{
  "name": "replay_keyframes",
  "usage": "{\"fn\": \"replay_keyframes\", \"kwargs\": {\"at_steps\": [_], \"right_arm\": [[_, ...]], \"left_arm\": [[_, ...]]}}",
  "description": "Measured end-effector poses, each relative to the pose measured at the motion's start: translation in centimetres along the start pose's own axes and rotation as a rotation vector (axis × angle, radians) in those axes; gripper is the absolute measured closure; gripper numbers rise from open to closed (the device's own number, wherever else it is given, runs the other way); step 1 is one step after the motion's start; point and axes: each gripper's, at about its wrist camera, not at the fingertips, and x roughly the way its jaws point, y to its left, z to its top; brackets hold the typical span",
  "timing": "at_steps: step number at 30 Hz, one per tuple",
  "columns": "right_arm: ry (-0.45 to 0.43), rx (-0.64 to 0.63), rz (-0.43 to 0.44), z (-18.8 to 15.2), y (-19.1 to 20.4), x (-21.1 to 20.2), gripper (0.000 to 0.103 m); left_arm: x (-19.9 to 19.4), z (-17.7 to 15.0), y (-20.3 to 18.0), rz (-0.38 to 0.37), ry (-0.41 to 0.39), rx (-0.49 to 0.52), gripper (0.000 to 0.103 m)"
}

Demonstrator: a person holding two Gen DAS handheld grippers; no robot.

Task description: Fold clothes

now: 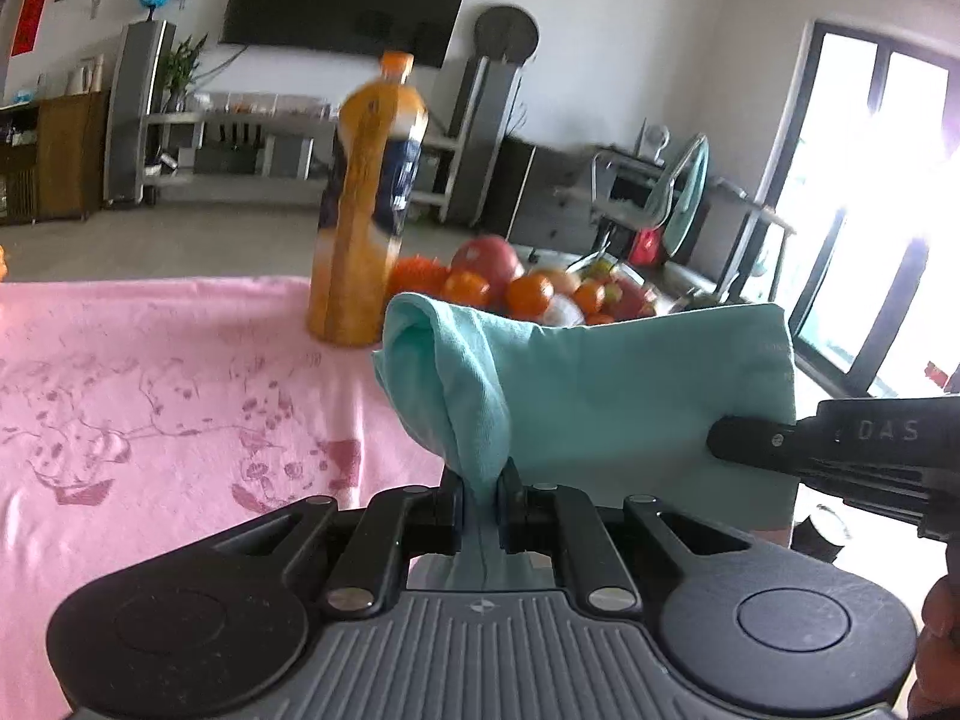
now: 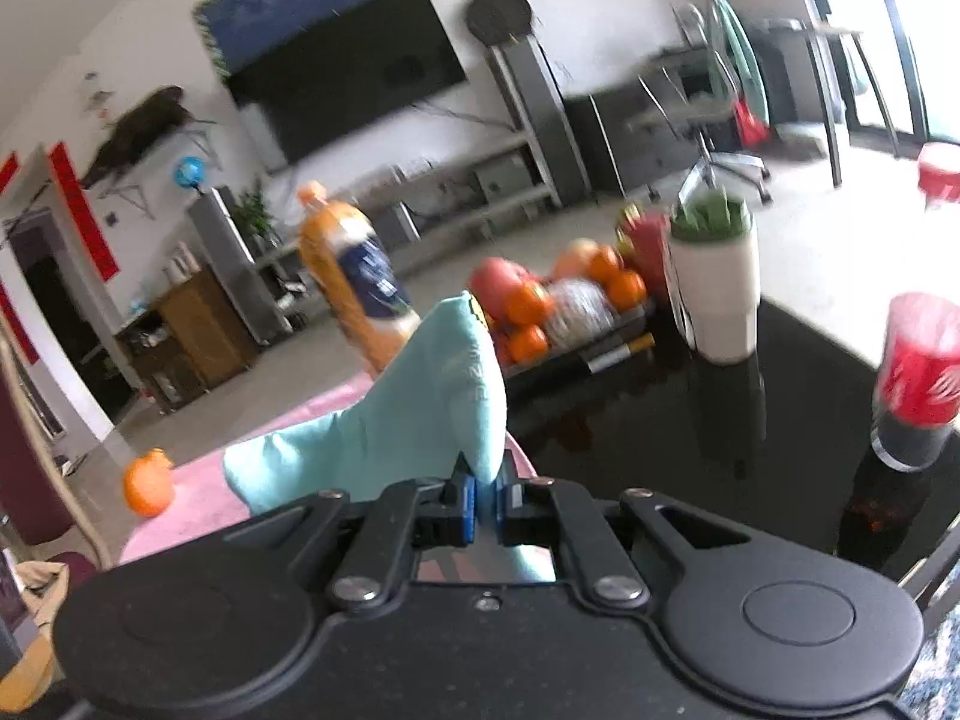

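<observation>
left hand-held gripper (image 1: 483,495): fingers pinched together | right hand-held gripper (image 2: 485,492): fingers pinched together

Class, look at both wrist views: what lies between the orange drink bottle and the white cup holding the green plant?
The pile of fruit sits between the orange drink bottle and the white cup, shown in the right wrist view.

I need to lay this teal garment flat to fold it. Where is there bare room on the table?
The pink cloth left of the orange juice bottle lies bare. The glossy black tabletop between the white plant pot and the red-capped bottle is also free. It is crowded around the fruit tray.
</observation>
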Motion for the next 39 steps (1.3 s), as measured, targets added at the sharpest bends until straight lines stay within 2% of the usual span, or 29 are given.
{"fn": "replay_keyframes", "kwargs": {"at_steps": [4,7,9,11,14,17,21,24,26,27,29,31,34,36,37,39], "right_arm": [[0.038,0.003,-0.016,0.3,-1.2,3.8,0.097],[0.075,-0.018,-0.019,0.9,-1.4,7.0,0.093],[0.096,-0.009,-0.074,1.0,-2.0,8.2,0.073],[0.116,0.003,-0.121,1.1,-2.5,9.2,0.070],[0.118,0.049,-0.106,1.2,-2.9,6.9,0.061],[0.153,0.064,-0.117,0.3,-3.2,5.2,0.061],[0.256,0.203,-0.055,-1.4,-5.0,4.6,0.063],[0.380,0.368,-0.023,-3.6,-7.4,5.5,0.077],[0.451,0.458,-0.040,-5.4,-9.0,6.1,0.078],[0.478,0.487,-0.053,-6.2,-9.7,6.3,0.086],[0.467,0.516,-0.097,-6.9,-10.7,5.5,0.097],[0.411,0.534,-0.165,-7.2,-11.1,3.8,0.096],[0.294,0.540,-0.169,-7.0,-9.9,0.4,0.090],[0.246,0.492,-0.136,-6.1,-7.6,-1.7,0.085],[0.231,0.465,-0.117,-5.5,-6.4,-2.6,0.083],[0.208,0.388,-0.101,-4.0,-3.3,-4.7,0.068]], "left_arm": [[4.0,-0.8,0.0,0.031,0.055,0.006,0.093],[7.2,-1.0,0.6,0.087,0.130,0.006,0.080],[8.5,-1.1,1.6,0.133,0.170,-0.011,0.081],[7.9,-1.2,2.9,0.162,0.162,-0.021,0.079],[6.0,-1.2,4.1,0.172,0.178,-0.021,0.080],[4.3,-1.7,4.3,0.120,0.233,-0.034,0.084],[3.0,-3.7,3.2,-0.007,0.331,-0.029,0.084],[2.7,-5.2,1.9,-0.050,0.398,-0.002,0.084],[2.7,-6.1,1.1,-0.050,0.443,0.028,0.084],[3.0,-6.5,1.0,-0.034,0.482,0.036,0.084],[3.1,-7.0,1.3,0.035,0.547,0.037,0.084],[1.9,-6.5,1.7,0.066,0.558,0.022,0.085],[-1.1,-4.9,1.4,0.121,0.551,0.043,0.080],[-3.5,-3.7,0.8,0.149,0.525,0.070,0.071],[-4.7,-3.0,0.5,0.160,0.512,0.082,0.062],[-6.8,-2.1,0.2,0.168,0.488,0.098,0.058]]}}
